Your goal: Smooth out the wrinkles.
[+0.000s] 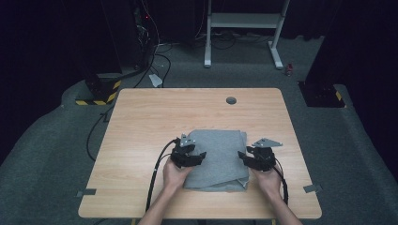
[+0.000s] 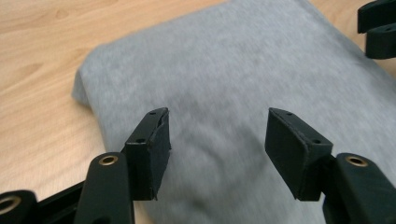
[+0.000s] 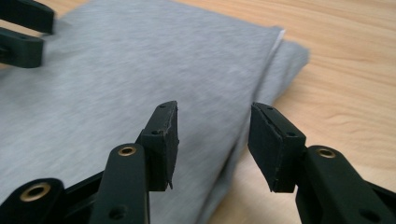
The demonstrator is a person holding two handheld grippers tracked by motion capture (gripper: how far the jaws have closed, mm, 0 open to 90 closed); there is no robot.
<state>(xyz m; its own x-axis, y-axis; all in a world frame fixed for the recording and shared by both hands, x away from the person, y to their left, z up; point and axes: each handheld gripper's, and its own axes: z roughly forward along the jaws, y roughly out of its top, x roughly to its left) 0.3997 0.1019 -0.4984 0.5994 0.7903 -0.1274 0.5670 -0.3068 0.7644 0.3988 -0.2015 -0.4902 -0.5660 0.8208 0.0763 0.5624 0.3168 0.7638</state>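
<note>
Grey folded cloth [image 1: 217,159] is lying on the counter [image 1: 141,122]; you are hovering the left tool [image 1: 201,157] and right tool [image 1: 241,157] open, gripping nothing; folding seems done, perhaps only smoothing left.

A plain grey folded cloth [image 1: 218,157], without print or pattern, is seen on a light wooden table [image 1: 141,117] marked by pale grain lines. Black is shown by the left gripper [image 1: 196,157] and the right gripper [image 1: 244,157], each topped by a grey plate. At 10 o'clock from the table, black-and-yellow hazard stripes [image 1: 98,97] are seen.
</note>
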